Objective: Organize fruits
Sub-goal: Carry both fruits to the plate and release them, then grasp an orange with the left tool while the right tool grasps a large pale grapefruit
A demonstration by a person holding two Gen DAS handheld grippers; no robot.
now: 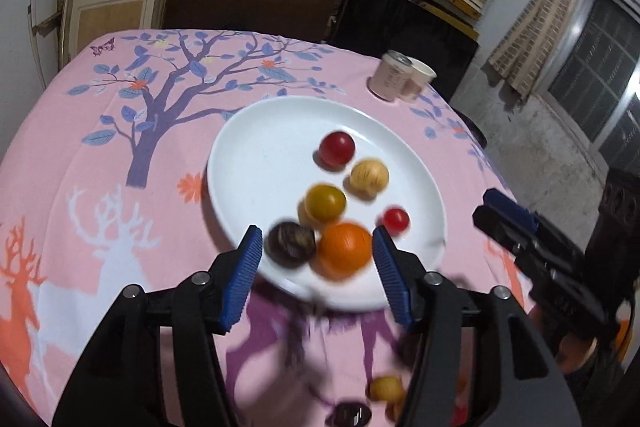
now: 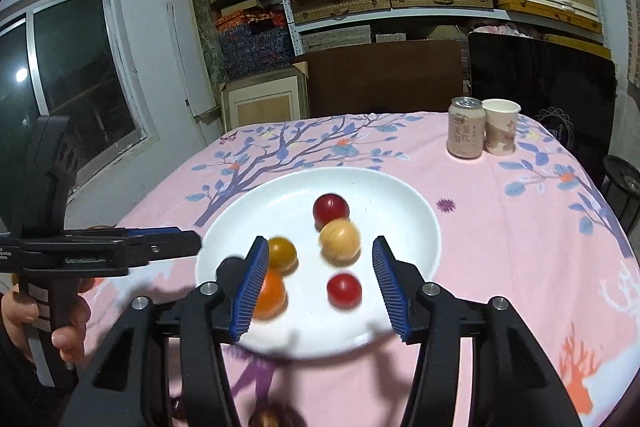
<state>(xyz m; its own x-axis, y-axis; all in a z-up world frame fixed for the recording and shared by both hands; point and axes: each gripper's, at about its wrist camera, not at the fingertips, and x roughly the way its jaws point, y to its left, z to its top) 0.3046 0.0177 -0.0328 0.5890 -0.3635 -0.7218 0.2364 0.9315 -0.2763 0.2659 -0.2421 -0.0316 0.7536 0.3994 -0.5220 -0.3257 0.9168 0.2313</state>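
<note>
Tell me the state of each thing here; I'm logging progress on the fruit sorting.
Left gripper: open, empty, over the plate's near edge.
Right gripper: open, empty.
Plate: upright, holding six fruits.
Orange: on the plate, touching the dark fruit.
Can: upright.
Paper cup: upright, contents hidden.

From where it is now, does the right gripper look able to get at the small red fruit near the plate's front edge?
Probably yes. The right gripper is open and empty, and the small red fruit lies between its fingers on the white plate, apart from the other fruits, nothing blocking.
</note>
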